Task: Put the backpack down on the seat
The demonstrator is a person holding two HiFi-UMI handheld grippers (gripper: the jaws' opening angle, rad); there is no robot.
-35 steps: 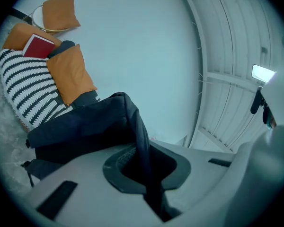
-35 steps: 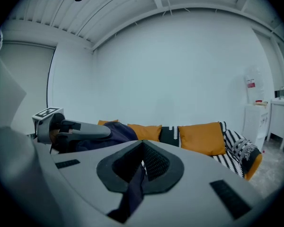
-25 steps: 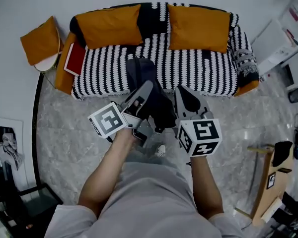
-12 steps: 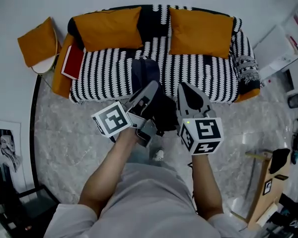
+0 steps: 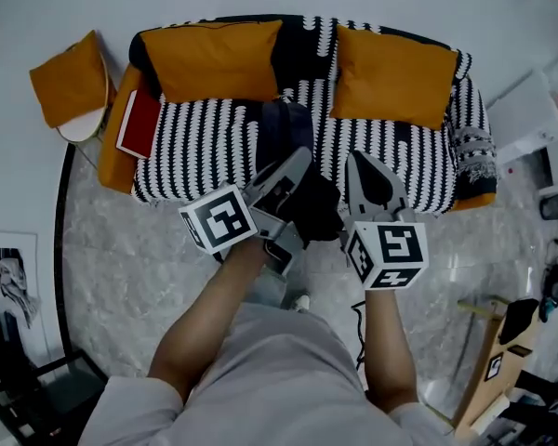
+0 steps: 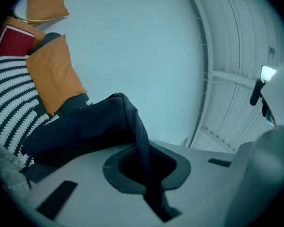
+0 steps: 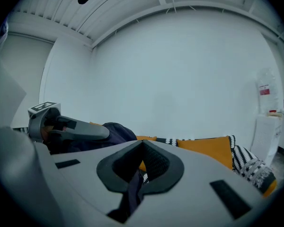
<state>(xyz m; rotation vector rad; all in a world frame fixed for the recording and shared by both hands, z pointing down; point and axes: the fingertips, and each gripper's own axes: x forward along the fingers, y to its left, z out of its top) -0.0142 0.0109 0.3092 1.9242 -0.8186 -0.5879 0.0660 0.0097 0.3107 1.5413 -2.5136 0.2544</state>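
Dark backpack seems partly hidden behind left tongs.

The room is evenly and softly lit. The pale floor below the grippers shows only mild sheen. The head view is sharp in the middle and bends towards its edges. Both gripper views are round, wide-angle pictures with black corners and a cool bluish cast. Up and to the right of the left gripper, a bright patch, perhaps a lamp, glares white. The backpack ahead of it reads almost black, its detail lost. The right gripper, close to its lens, looks slightly soft.
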